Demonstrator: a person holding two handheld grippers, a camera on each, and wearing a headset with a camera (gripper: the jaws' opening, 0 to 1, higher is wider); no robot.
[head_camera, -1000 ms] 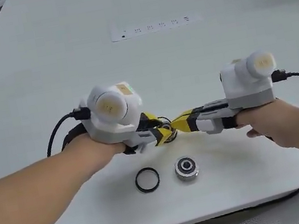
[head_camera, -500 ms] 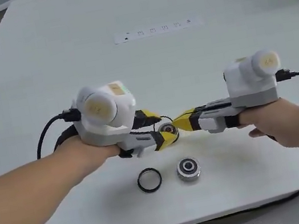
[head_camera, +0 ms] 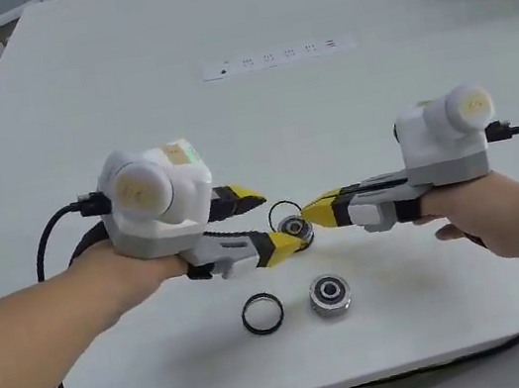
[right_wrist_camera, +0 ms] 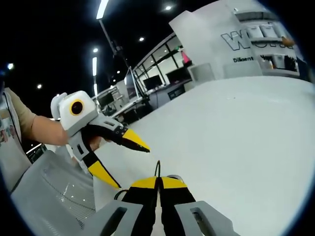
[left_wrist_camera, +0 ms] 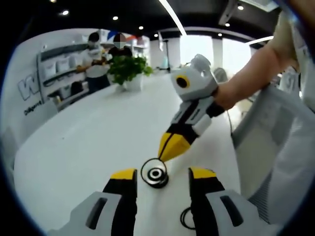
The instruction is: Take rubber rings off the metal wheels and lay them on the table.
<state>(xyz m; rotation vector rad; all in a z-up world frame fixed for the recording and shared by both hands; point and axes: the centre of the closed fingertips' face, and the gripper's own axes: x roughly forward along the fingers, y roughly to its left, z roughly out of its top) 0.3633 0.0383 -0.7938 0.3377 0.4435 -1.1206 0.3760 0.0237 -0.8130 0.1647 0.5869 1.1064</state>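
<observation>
**A:** Where do we stand with the rubber ring [head_camera: 281,204]?

**B:** Our right gripper [head_camera: 307,214] has its fingers pressed together on one thin strand of it, just beyond the bare wheel [head_camera: 328,293] that lies on the desk [head_camera: 118,78]. The ring loops up from its own wheel [head_camera: 294,229]. We judge it part on and part off.

**A:** And our left gripper [head_camera: 266,220]?

**B:** Its fingers are spread wide, one to each side of that wheel, gripping nothing. In the head view the lower finger seems to touch the wheel. In the left gripper view there is a gap, so we cannot settle it.

**A:** Then what could go wrong?

**B:** The wheel is our worry. With nothing clamping it, a pull on the ring may drag the wheel along instead of stripping the ring off. Or the ring may snap free and drop the wheel onto the bare wheel, or onto the loose ring [head_camera: 260,296] just left of the bare wheel. From there it could roll away across the desk. The pinch is slim too, so the strand could slip out of the right fingers.

**A:** How are our hands set?

**B:** Both forearms come in low, one from each side, each hand wrapped round its handle. The grippers are near level and point at each other, with their tips almost meeting beyond the bare wheel. The left one is rolled so that its fingers stand one above the other.
</observation>
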